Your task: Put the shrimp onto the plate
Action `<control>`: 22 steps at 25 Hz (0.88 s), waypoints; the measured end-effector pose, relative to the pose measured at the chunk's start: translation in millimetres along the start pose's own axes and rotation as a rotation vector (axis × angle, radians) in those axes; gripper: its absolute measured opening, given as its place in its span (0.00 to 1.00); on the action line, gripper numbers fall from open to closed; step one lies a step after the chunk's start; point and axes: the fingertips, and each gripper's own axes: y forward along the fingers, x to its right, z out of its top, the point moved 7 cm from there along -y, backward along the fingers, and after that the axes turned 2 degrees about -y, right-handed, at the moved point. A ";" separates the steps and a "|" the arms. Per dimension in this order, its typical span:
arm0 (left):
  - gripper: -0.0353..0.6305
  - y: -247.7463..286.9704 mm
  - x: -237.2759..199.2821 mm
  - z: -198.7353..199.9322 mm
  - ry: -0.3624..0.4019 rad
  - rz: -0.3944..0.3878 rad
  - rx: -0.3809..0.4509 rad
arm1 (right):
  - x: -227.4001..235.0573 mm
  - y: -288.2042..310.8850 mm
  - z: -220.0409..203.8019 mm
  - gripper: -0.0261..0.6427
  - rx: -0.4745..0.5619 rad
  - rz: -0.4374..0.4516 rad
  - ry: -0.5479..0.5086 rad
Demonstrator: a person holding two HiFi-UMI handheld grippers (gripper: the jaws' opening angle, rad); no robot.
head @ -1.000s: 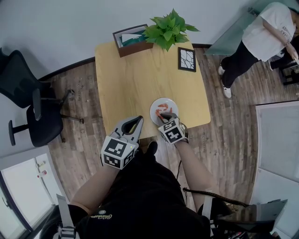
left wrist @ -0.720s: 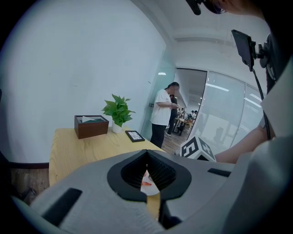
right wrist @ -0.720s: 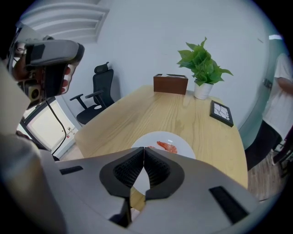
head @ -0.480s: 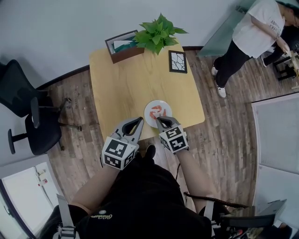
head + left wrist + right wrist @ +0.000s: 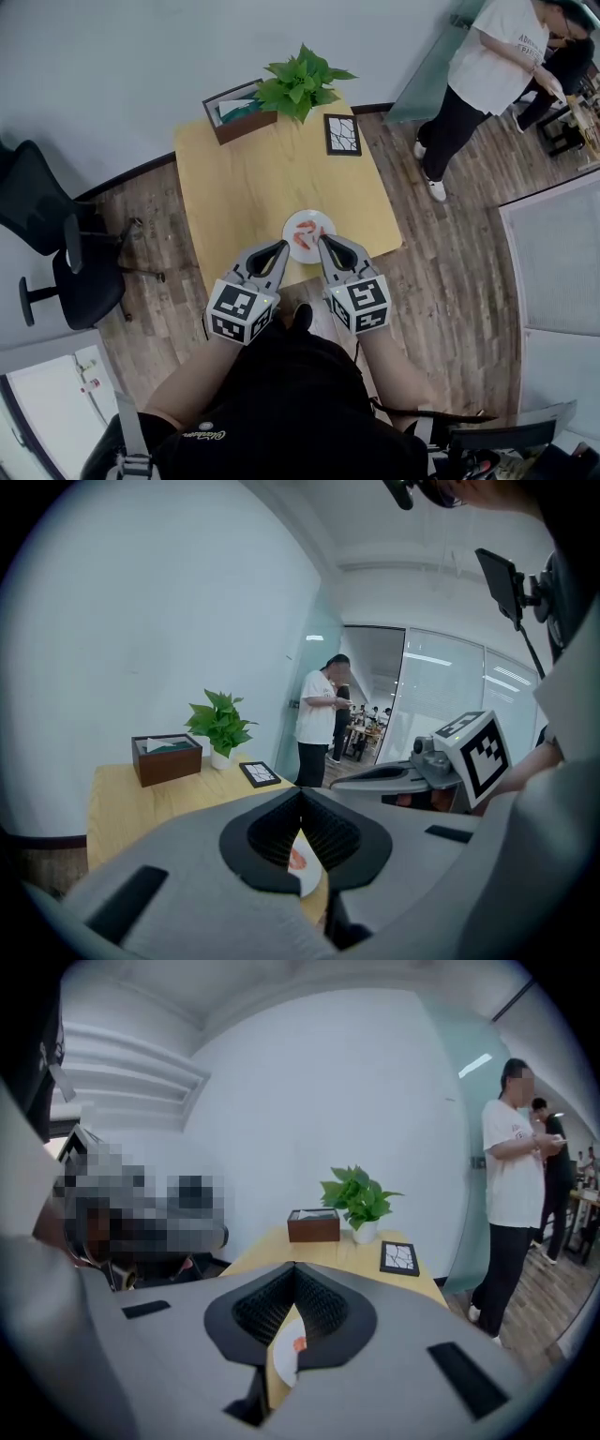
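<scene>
In the head view, we see the orange-red shrimp [image 5: 303, 235] lying on the round white plate [image 5: 310, 217], near the front edge of the light wooden table [image 5: 248, 173]. Our grey left gripper [image 5: 280, 247] and grey right gripper [image 5: 324, 244] hover just beside the plate. In the left gripper view, the jaw tips press together on nothing. In the right gripper view, the tips likewise meet, empty, and the plate shows beneath them.

Orange shrimp [image 5: 305, 233] lie on white plate [image 5: 322, 220]; near table edge.
</scene>
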 end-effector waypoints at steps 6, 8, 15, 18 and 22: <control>0.06 -0.1 8.0 14.5 0.033 -0.006 0.036 | -3.3 -19.1 18.6 0.04 0.083 -0.042 0.008; 0.05 -1.2 9.2 17.6 0.040 -0.004 0.044 | -3.7 -23.4 21.6 0.04 0.098 -0.049 0.009; 0.05 -4.1 11.9 23.6 0.052 0.003 0.058 | -4.0 -30.5 27.4 0.04 0.123 -0.056 0.002; 0.05 -5.7 12.7 23.4 0.053 0.005 0.061 | -6.7 -32.0 28.0 0.04 0.136 -0.048 0.008; 0.06 -7.3 13.3 23.1 0.056 0.008 0.063 | -9.9 -32.9 26.7 0.04 0.139 -0.043 0.013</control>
